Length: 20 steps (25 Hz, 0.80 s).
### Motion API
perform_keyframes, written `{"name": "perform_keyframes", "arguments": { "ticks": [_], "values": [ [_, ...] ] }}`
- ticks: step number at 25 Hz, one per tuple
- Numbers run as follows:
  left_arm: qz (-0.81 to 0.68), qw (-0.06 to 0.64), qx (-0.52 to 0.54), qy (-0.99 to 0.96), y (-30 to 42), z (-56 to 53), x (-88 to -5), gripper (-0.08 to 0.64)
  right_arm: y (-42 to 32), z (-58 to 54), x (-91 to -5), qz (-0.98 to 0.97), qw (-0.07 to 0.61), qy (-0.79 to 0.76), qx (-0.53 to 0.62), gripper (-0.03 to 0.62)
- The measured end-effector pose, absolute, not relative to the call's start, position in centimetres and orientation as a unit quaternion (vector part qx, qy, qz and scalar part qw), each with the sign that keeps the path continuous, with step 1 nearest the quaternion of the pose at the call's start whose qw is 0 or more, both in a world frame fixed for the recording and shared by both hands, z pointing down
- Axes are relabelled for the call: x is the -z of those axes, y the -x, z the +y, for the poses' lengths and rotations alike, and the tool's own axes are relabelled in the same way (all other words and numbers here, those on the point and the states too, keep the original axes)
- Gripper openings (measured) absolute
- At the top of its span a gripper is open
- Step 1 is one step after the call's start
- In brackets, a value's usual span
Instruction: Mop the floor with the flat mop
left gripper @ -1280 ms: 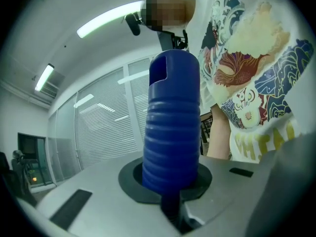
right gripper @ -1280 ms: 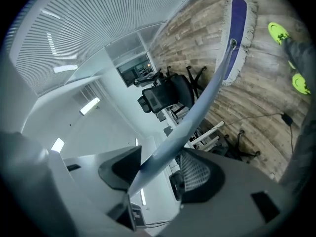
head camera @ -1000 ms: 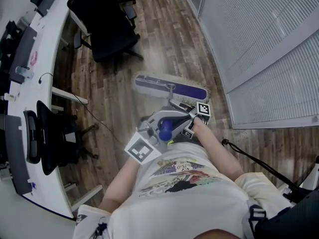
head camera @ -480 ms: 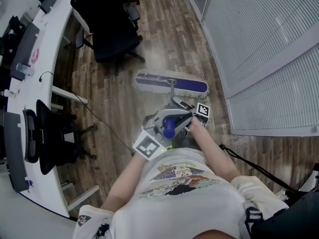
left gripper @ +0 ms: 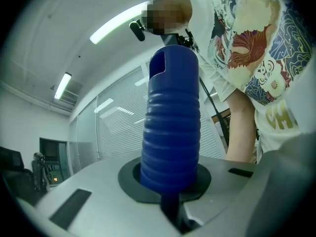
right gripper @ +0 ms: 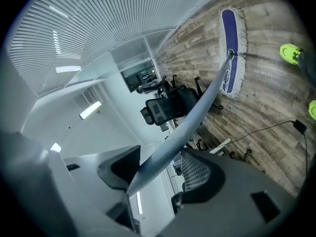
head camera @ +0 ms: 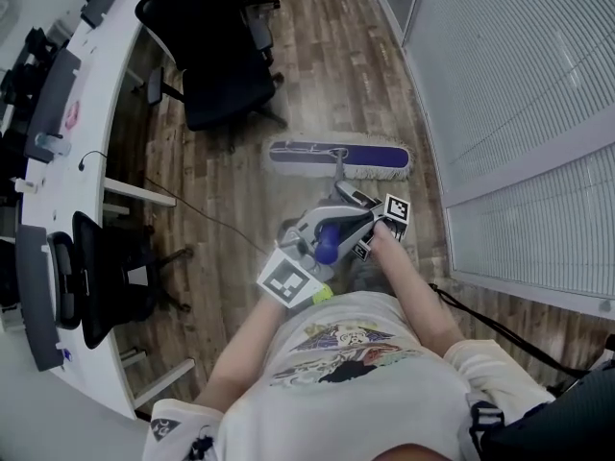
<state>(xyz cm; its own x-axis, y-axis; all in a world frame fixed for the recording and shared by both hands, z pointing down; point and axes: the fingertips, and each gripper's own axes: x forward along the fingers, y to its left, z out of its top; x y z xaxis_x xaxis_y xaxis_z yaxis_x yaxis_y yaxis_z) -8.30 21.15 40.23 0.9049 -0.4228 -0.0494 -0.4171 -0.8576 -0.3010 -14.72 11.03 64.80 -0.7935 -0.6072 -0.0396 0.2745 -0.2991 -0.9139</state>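
The blue ribbed grip [left gripper: 170,132] of the purple flat mop [head camera: 370,155] is clamped in the left gripper [left gripper: 170,184], its grey pole [right gripper: 187,126] in the right gripper [right gripper: 153,164].

White short-sleeved T-shirt [head camera: 357,377], colourful graphic print on front; neon yellow-green shoes [right gripper: 290,53] (two in right gripper view); left gripper [head camera: 322,242] and right gripper [head camera: 348,200] grey-bodied; white cubes [head camera: 288,281] with black square markers
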Motion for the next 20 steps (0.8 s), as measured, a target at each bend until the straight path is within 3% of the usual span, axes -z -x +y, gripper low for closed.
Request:
{"name": "perform_keyframes", "arguments": {
  "ticks": [13,20],
  "values": [
    [0.287,0.157,0.008,0.945,2.8,3.3,-38.6,0.009,10.0,-5.5,-63.6,0.541,0.225,0.130,0.800,0.250],
    [0.282,0.157,0.035,0.946,1.5,-1.2,-40.3,0.009,9.2,-10.5,-64.4,0.547,0.225,0.128,0.796,0.252]
  ]
}}
